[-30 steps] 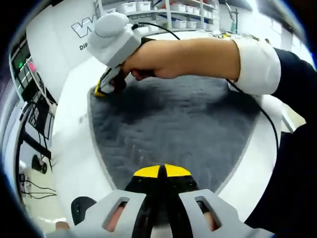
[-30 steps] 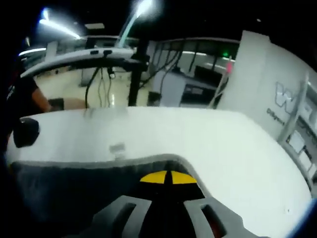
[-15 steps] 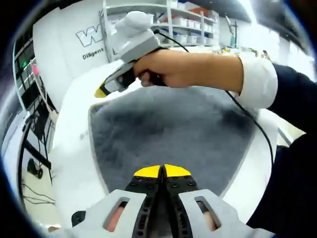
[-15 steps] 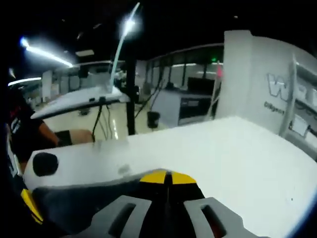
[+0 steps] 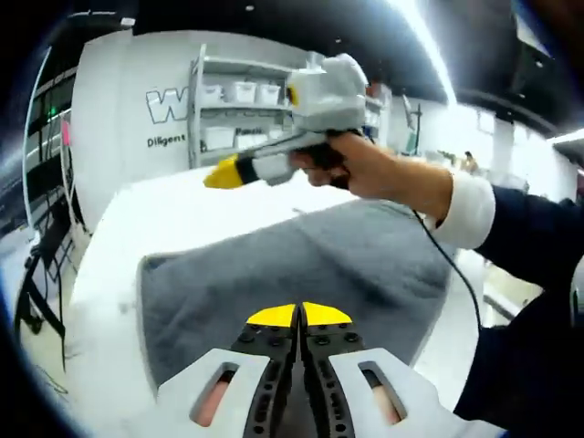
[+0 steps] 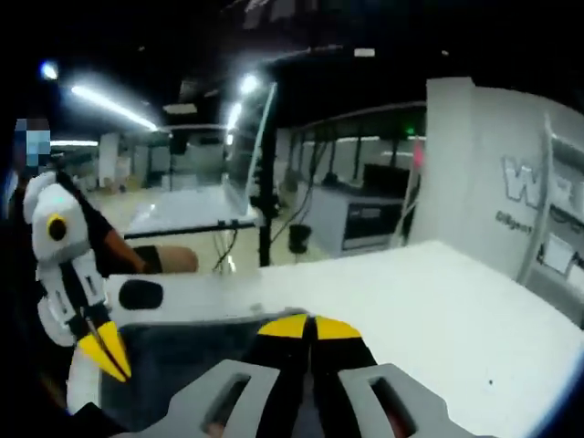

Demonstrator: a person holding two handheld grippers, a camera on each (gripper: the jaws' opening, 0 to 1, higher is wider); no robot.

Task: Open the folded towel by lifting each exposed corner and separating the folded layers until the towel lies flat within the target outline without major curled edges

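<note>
A grey towel (image 5: 301,265) lies spread on the white table (image 5: 173,219), with a slight fold line across its middle. My left gripper (image 5: 299,315) is shut over the towel's near edge, and I see nothing between its yellow tips. A hand holds my right gripper (image 5: 224,173) in the air above the towel's far side, shut and holding nothing. In the right gripper view, the right gripper (image 6: 310,326) is shut above the towel (image 6: 192,356), and the left gripper (image 6: 108,354) points down by the towel's left edge.
White shelves with bins (image 5: 233,119) stand behind the table beside a white lettered wall. A cable (image 5: 456,283) trails from the right gripper over the towel's right side. A small black object (image 6: 140,294) sits on the table. Desks and a seated person (image 6: 137,255) are further off.
The right gripper has left the towel's far left corner and risen into the air. Both views have tilted upward. The towel stays spread on the table.
</note>
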